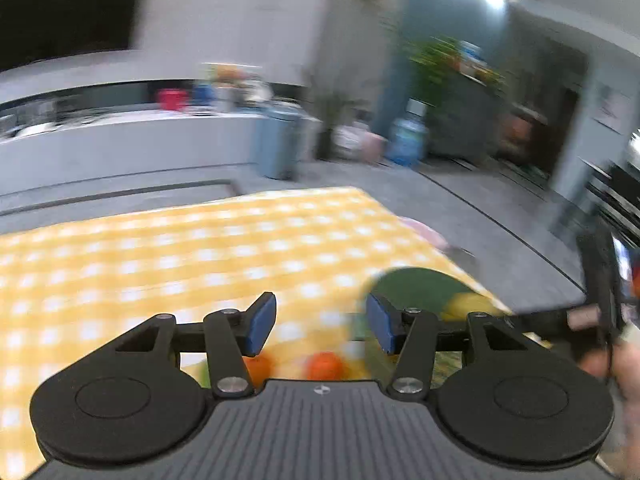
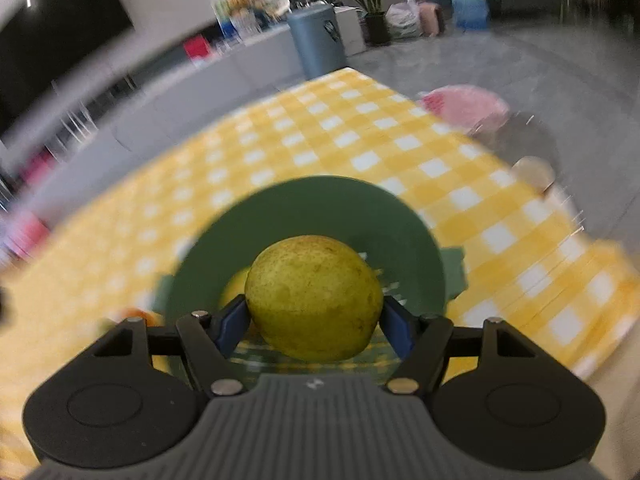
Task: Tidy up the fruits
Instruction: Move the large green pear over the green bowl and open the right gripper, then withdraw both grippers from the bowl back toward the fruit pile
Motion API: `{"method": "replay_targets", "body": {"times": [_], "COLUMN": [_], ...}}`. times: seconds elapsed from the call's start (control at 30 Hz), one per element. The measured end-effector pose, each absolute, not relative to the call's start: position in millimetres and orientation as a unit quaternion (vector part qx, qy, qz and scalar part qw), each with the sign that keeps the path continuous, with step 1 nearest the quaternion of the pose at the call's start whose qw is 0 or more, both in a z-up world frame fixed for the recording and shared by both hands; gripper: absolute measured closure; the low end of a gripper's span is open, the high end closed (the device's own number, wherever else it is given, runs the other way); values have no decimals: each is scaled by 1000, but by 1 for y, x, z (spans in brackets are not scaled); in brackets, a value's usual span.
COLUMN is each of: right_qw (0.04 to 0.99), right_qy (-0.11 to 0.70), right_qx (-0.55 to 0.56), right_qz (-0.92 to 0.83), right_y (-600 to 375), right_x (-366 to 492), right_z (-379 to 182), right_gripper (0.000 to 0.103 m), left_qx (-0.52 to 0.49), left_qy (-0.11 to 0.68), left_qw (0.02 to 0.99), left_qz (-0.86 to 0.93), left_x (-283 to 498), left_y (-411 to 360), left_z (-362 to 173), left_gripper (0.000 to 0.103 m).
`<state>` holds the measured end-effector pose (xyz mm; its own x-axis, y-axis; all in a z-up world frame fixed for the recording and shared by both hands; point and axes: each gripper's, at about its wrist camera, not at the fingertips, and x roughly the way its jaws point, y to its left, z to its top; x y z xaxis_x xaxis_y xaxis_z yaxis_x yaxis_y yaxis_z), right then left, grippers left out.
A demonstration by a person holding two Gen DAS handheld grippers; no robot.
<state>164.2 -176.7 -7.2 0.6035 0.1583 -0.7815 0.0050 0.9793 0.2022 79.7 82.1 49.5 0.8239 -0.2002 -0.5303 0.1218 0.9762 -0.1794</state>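
My right gripper (image 2: 314,320) is shut on a yellow-green pear (image 2: 314,296) and holds it over a green bowl (image 2: 320,204) on the yellow checked tablecloth (image 2: 320,128). Another yellow fruit (image 2: 236,286) lies in the bowl behind the pear. My left gripper (image 1: 320,324) is open and empty above the cloth. Two orange fruits (image 1: 325,365) (image 1: 260,366) lie just below its fingers. The green bowl (image 1: 416,286) with a yellow fruit (image 1: 470,306) shows to its right, partly hidden by the right finger.
A pink cushioned seat (image 2: 466,104) stands beyond the table's right edge. A blue bin (image 2: 318,38) and a white counter (image 1: 132,140) stand behind the table. The other hand-held gripper (image 1: 600,300) shows at the right of the left wrist view.
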Motion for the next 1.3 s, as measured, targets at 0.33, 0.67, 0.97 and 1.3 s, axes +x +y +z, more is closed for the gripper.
{"method": "replay_targets", "body": {"times": [0.33, 0.67, 0.97, 1.3], "right_qw": [833, 753, 752, 776], "right_qy": [508, 577, 605, 561], "right_qx": [-200, -290, -239, -277], "right_qz": [92, 126, 107, 79], "right_y": [-124, -107, -120, -109], "right_x": [180, 221, 241, 214], "right_z": [-13, -39, -53, -10], "right_gripper": [36, 36, 35, 8], "left_qx": [-122, -202, -213, -210], "left_qy": [323, 334, 337, 318], "left_qw": [938, 914, 911, 916], "left_qz": [-17, -106, -108, -127], "left_x": [75, 69, 73, 67], "left_y": [128, 144, 148, 148], "left_z": [14, -2, -10, -4], "left_gripper": [43, 43, 43, 43]}}
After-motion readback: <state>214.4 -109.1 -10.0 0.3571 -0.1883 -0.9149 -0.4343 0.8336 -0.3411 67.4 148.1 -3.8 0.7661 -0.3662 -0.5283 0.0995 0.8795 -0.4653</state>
